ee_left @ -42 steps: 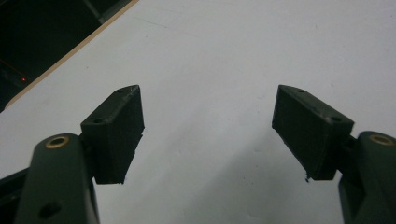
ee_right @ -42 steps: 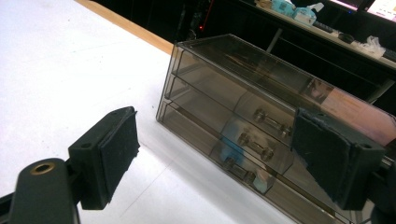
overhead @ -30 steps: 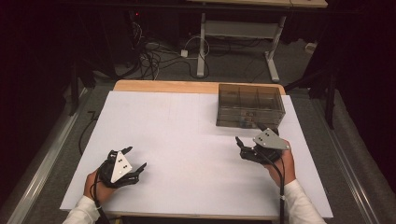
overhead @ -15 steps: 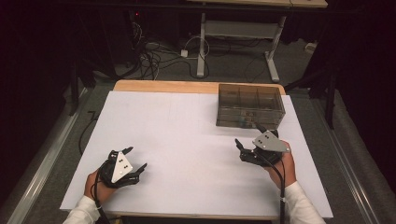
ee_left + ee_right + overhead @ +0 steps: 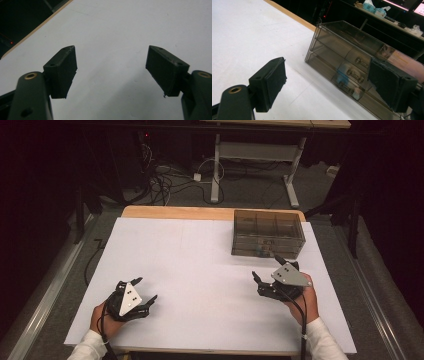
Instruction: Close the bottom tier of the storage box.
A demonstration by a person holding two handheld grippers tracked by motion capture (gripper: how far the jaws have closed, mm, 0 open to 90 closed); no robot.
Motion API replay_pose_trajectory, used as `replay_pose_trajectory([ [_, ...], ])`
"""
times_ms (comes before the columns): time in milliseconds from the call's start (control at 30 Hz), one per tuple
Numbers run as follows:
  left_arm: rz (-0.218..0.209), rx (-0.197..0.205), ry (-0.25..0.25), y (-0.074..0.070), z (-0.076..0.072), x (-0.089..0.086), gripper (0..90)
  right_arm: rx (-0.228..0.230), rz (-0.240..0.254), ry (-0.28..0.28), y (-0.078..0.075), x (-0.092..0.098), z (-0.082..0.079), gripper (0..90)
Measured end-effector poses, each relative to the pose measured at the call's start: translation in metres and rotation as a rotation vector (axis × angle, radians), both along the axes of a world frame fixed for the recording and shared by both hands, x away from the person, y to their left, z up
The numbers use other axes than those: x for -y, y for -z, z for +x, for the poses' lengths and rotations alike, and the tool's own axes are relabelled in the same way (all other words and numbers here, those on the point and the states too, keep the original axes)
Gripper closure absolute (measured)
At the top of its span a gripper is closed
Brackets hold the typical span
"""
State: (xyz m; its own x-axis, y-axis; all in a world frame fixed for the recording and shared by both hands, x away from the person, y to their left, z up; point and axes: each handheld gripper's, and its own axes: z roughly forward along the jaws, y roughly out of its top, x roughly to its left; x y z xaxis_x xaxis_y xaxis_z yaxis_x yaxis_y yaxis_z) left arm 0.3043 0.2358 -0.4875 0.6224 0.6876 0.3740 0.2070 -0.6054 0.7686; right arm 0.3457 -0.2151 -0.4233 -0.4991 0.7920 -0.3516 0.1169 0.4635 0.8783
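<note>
A smoky transparent drawer cabinet [image 5: 268, 233] stands at the back right of the white table [image 5: 200, 255]. In the right gripper view its drawers [image 5: 342, 62] face me, with small knobs and something pale blue inside one. My right gripper [image 5: 270, 271] hovers just in front of the cabinet, open, nothing between its jaws; the same open gripper [image 5: 327, 82] frames the drawer fronts. My left gripper [image 5: 145, 290] rests near the front left of the table, open and empty, and the left gripper [image 5: 111, 72] looks along bare white tabletop.
The table's wooden back edge [image 5: 180, 212] runs behind the white surface. Beyond it, cables [image 5: 165, 177] lie on the dark floor beside a desk frame [image 5: 255, 155]. Bare white surface spans the space between the two grippers.
The right gripper has crept slightly forward toward the cabinet. The left gripper has not visibly moved.
</note>
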Motion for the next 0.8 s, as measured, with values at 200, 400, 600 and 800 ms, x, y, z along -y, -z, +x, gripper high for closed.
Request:
replay_pose_trajectory([
  [200,0.001,-0.001,-0.001,0.000,0.000,0.000,24.2,-0.001,-0.009,0.003,0.000,0.001,-0.003,16.4],
  [400,0.002,-0.001,0.000,0.000,0.000,0.000,24.2,0.002,-0.013,0.003,-0.001,0.005,-0.008,16.4],
  [600,0.004,-0.002,0.001,0.000,0.000,0.000,24.2,0.002,-0.016,0.005,-0.001,0.008,-0.012,16.4],
  [800,0.004,-0.003,0.002,0.000,0.000,0.000,24.2,0.002,-0.015,0.007,-0.001,0.012,-0.015,16.4],
])
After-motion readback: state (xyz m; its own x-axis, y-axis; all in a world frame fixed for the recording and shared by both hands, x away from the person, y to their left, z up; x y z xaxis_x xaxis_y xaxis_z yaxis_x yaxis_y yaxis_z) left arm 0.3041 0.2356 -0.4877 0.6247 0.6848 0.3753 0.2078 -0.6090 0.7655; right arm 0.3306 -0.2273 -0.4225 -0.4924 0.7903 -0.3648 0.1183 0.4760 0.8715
